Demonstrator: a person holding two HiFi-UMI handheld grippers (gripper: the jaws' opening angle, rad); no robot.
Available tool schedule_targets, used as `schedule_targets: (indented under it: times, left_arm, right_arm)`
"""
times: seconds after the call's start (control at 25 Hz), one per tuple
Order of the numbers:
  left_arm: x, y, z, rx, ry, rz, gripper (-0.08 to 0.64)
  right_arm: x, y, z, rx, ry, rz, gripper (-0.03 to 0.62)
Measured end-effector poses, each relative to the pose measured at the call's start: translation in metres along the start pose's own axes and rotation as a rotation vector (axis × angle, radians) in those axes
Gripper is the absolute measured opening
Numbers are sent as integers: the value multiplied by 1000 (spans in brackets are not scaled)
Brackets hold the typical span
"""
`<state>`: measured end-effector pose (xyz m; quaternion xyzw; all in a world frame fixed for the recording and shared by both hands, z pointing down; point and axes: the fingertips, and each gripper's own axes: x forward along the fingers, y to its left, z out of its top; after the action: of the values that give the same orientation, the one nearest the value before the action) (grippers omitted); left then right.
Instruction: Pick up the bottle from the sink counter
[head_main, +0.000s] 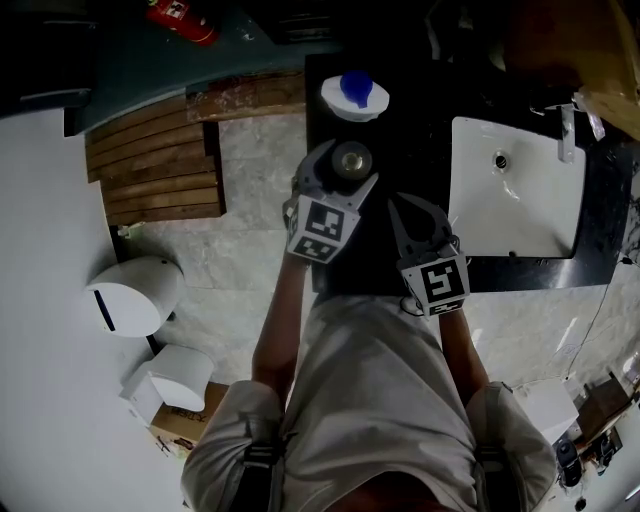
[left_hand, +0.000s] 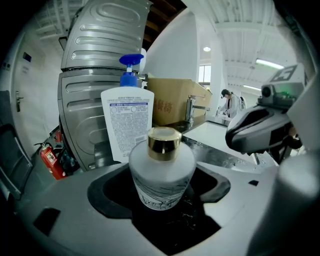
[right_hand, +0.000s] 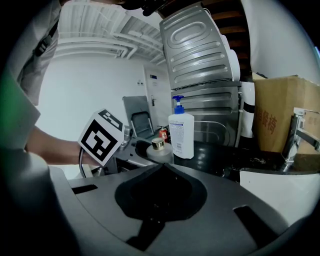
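Observation:
A squat frosted white bottle (head_main: 351, 159) with a gold cap stands upright on the black sink counter (head_main: 335, 255). My left gripper (head_main: 340, 172) is open, with one jaw on each side of the bottle. In the left gripper view the bottle (left_hand: 161, 172) sits in the dark gap of that gripper (left_hand: 162, 196), and a slit of dark shows on both its sides. My right gripper (head_main: 416, 203) hovers to the right, over the counter. Its jaws meet at the tips in the right gripper view (right_hand: 162, 168), with nothing between them. From there the bottle (right_hand: 159, 149) appears small, ahead and to the left.
A tall white pump bottle (head_main: 355, 95) with a blue top stands just behind the small one. The white basin (head_main: 520, 200) with its tap (head_main: 567, 130) lies to the right. A cardboard box (right_hand: 277, 120) and a ribbed metal casing (left_hand: 95, 75) stand behind. A toilet (head_main: 135, 295) is on the floor at the left.

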<state>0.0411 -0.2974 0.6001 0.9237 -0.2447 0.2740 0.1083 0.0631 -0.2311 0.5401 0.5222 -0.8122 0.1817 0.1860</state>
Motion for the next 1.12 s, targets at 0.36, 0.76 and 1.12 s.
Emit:
schedule_targets:
  times: [0.36,0.76,1.12]
  left_arm:
    - [9,3,-3,11,6,41,321]
    - [8,0,-2,32,-6,30,325]
    - [4,-6,-5,48,-15,25,325]
  right_arm:
    - [-6,-7,-4,11,2,-23,-5]
    - [-7,-4,-3,10,-1,-24,-5]
    - [-16,-2,2,44,-49,-25,-5]
